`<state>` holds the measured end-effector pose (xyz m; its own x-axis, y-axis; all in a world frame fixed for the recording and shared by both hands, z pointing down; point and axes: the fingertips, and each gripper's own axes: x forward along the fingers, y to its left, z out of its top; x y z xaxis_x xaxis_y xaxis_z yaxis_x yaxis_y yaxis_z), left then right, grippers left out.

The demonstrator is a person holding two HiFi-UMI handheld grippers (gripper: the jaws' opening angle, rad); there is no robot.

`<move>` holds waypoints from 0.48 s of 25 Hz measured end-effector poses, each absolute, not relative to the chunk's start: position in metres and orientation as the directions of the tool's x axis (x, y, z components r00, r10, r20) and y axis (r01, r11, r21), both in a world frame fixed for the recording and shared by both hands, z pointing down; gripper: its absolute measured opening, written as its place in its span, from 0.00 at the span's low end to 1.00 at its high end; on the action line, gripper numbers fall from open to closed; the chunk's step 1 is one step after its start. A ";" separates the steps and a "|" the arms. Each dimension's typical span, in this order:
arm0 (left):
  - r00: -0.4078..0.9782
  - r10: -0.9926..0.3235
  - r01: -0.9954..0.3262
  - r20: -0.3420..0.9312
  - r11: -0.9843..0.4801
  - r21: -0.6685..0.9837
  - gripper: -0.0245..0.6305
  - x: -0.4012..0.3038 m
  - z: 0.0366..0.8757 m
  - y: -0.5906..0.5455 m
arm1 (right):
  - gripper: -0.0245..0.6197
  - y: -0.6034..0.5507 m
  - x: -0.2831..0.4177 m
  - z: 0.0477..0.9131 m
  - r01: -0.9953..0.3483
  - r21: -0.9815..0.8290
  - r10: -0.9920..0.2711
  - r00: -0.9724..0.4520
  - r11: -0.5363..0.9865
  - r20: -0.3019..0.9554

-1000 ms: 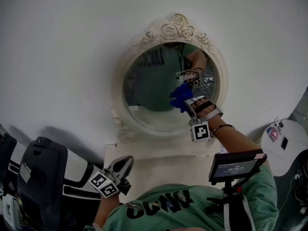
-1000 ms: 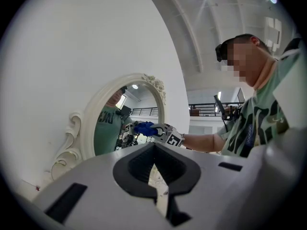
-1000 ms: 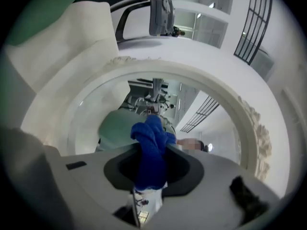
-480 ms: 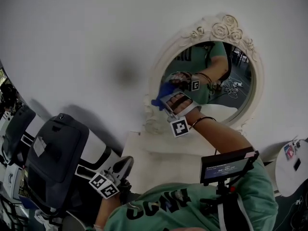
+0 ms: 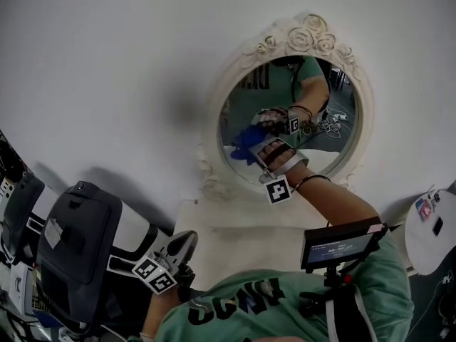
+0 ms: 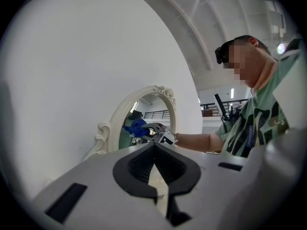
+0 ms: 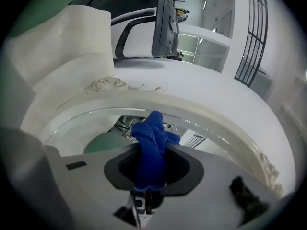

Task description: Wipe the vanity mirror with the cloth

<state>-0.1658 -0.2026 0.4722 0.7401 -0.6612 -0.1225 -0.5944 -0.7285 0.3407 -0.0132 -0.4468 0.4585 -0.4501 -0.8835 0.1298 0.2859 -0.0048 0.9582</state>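
Observation:
An oval vanity mirror with an ornate white frame [image 5: 214,123] stands against the white wall. My right gripper [image 5: 255,148] is shut on a blue cloth [image 5: 244,138] and presses it against the lower left of the glass. The right gripper view shows the cloth [image 7: 151,145] bunched between the jaws of that gripper [image 7: 152,152], touching the glass [image 7: 91,128] inside the frame [image 7: 201,116]. My left gripper [image 5: 179,250] hangs low by my body, shut and holding nothing. Past my left gripper [image 6: 154,147], its own view shows the mirror frame [image 6: 115,121] and the cloth [image 6: 135,127].
The mirror stands on a pale surface [image 5: 235,226] in front of me. A black and white chair-like unit [image 5: 71,241] is at the lower left. A small screen [image 5: 342,244] is mounted at my chest. A round white table [image 5: 431,230] is at the right.
My right gripper has swept the cloth from the middle of the glass to its left side. The head view has shifted. My left gripper has stayed where it was.

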 end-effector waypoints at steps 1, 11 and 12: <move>0.753 -0.646 -0.580 -0.122 -0.740 0.340 0.05 -0.158 0.472 -0.206 | 0.18 -0.445 0.005 0.459 0.288 0.958 -0.893 -0.430 0.003 0.132; 0.863 -0.487 -0.425 -0.131 -0.843 0.330 0.05 -0.076 0.468 -0.228 | 0.18 -0.424 0.219 0.464 0.289 0.950 -0.982 -0.104 0.120 0.155; 0.870 -0.476 -0.414 -0.132 -0.848 0.329 0.05 -0.070 0.468 -0.229 | 0.18 -0.422 0.238 0.463 0.288 0.949 -0.986 -0.067 0.125 0.150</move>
